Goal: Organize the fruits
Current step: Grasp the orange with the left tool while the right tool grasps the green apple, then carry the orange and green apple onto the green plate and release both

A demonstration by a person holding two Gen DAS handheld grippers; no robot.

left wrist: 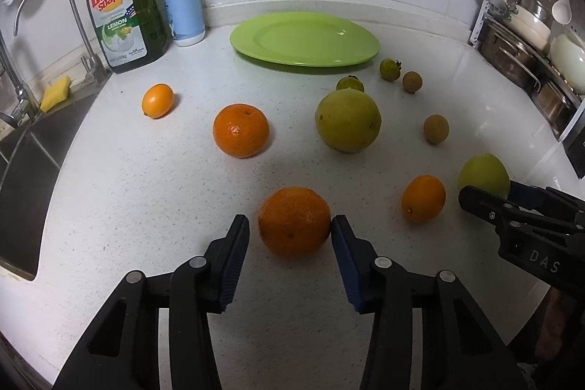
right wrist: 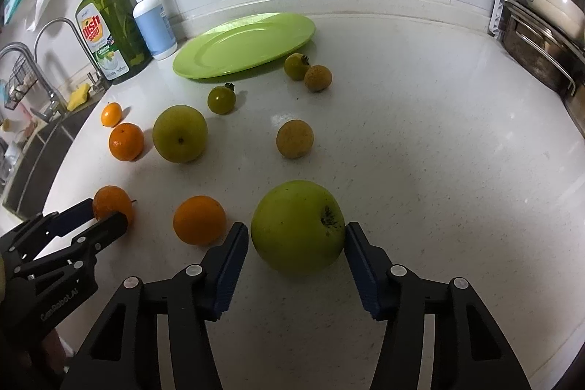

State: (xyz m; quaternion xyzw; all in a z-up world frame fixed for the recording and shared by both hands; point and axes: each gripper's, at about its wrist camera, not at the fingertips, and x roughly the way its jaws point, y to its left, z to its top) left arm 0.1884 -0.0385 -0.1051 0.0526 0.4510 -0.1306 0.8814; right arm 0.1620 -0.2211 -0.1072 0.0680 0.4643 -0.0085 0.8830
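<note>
My left gripper (left wrist: 290,233) is open around an orange (left wrist: 294,221) on the white counter; its right pad touches the fruit, the left pad stands a little off. My right gripper (right wrist: 297,236) is open around a green apple (right wrist: 298,226), the right pad touching it. The same gripper shows at the right of the left wrist view (left wrist: 486,196), beside that apple (left wrist: 483,175). An empty green plate (left wrist: 305,38) lies at the back. A mandarin (left wrist: 240,129), a yellow-green pear (left wrist: 347,120) and a small orange (left wrist: 423,198) lie between.
A kumquat (left wrist: 157,100), two green tomatoes (left wrist: 389,69) and two brown longans (left wrist: 436,129) are scattered on the counter. Dish soap (left wrist: 122,6) and a pump bottle (left wrist: 182,2) stand back left by the sink (left wrist: 22,170). Pans on a rack (left wrist: 526,35) stand at the right.
</note>
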